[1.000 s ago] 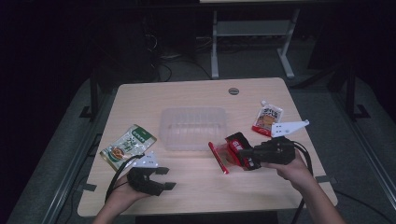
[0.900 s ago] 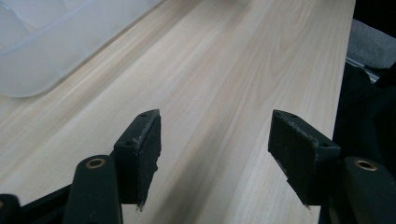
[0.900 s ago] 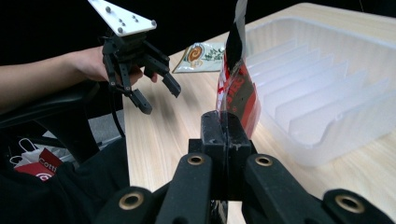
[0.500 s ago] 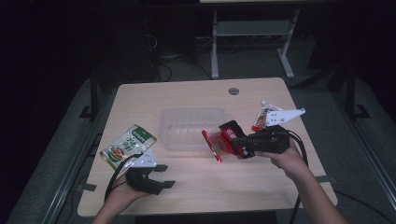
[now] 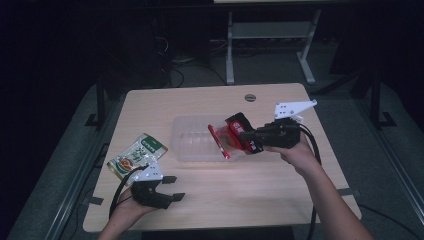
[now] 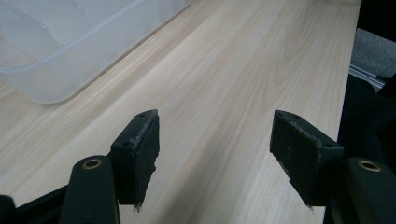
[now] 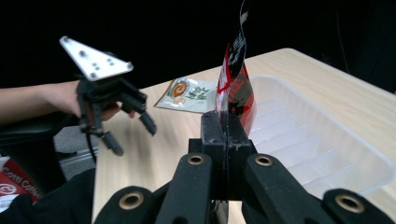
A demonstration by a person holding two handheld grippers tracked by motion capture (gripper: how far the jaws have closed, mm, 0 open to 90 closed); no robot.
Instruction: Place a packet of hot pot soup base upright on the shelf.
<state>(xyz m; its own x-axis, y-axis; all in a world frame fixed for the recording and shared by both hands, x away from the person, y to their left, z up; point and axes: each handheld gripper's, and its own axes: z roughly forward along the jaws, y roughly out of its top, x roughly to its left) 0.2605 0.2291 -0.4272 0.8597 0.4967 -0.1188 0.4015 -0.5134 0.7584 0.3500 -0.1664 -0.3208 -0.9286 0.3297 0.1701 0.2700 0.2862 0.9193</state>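
Note:
A red and black packet hangs over the right end of a clear plastic tray, lifted off the table. My right gripper is shut on its edge; in the right gripper view the packet stands up out of the closed jaws of that gripper, with the tray just beyond. My left gripper rests open at the table's front left. In the left gripper view it has only bare wood between its pads, and the tray's corner lies ahead to the left.
A green food packet lies flat left of the tray, just behind my left hand; it also appears in the right gripper view, past my left gripper. A round cable hole sits near the table's far edge. Table legs and cables stand beyond.
My right gripper has moved left and up with the red packet, from the table beside the tray to above the tray's right end. The left gripper has stayed put.

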